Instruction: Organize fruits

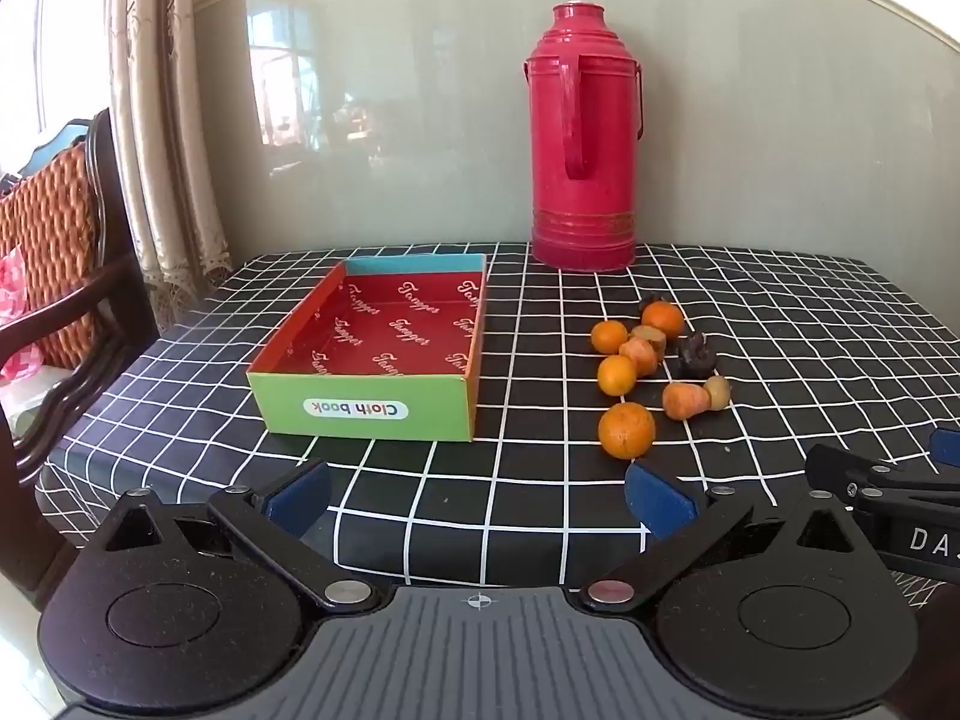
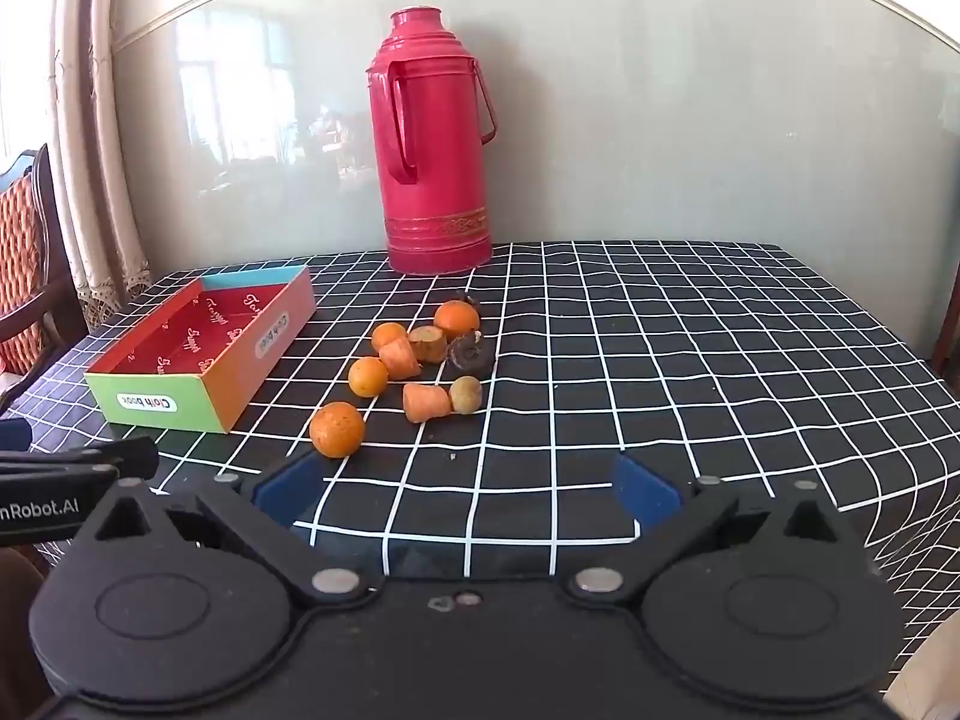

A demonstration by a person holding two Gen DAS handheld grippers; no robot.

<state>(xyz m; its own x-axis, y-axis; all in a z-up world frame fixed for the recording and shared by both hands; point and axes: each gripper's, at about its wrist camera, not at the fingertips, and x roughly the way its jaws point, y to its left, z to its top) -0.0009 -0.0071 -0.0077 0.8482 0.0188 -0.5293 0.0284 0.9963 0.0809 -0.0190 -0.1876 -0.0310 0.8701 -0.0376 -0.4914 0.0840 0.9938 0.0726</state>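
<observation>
Four oranges [image 1: 626, 429] and a scatter of smaller pieces lie loose on a table [image 1: 540, 528] dressed in a black cloth with a white grid. Largest in view, a tall red thermos [image 1: 581, 138] with a side handle stands upright at the back of the table against a pale glossy wall. Next in size, a shallow cardboard box [image 1: 372, 408] sits to the left of the fruit, its front wall green with a "Cloth book" label, its inside red with script lettering; nothing lies in it.

The biggest orange is the nearest, set apart in front of the rest. Behind it, in a loose cluster, are three smaller oranges [image 2: 367, 377], two stubby orange chunks that look like carrot pieces [image 2: 425, 402], a brownish cut stub [image 2: 427, 343], a small tan round fruit [image 2: 466, 394] touching the nearer chunk, and a dark shrivelled fruit [image 2: 467, 353]. Another dark shape shows behind the farthest orange, too hidden to identify.

Both tools hover over the table's near edge with blue pads spread wide and nothing between them. The left gripper [image 1: 477, 495] faces the bare cloth between box and fruit, the nearest orange just beyond its right pad. The right gripper [image 2: 465, 489] has the same orange just ahead of its left pad, the cluster farther on. Neither touches any fruit.
</observation>
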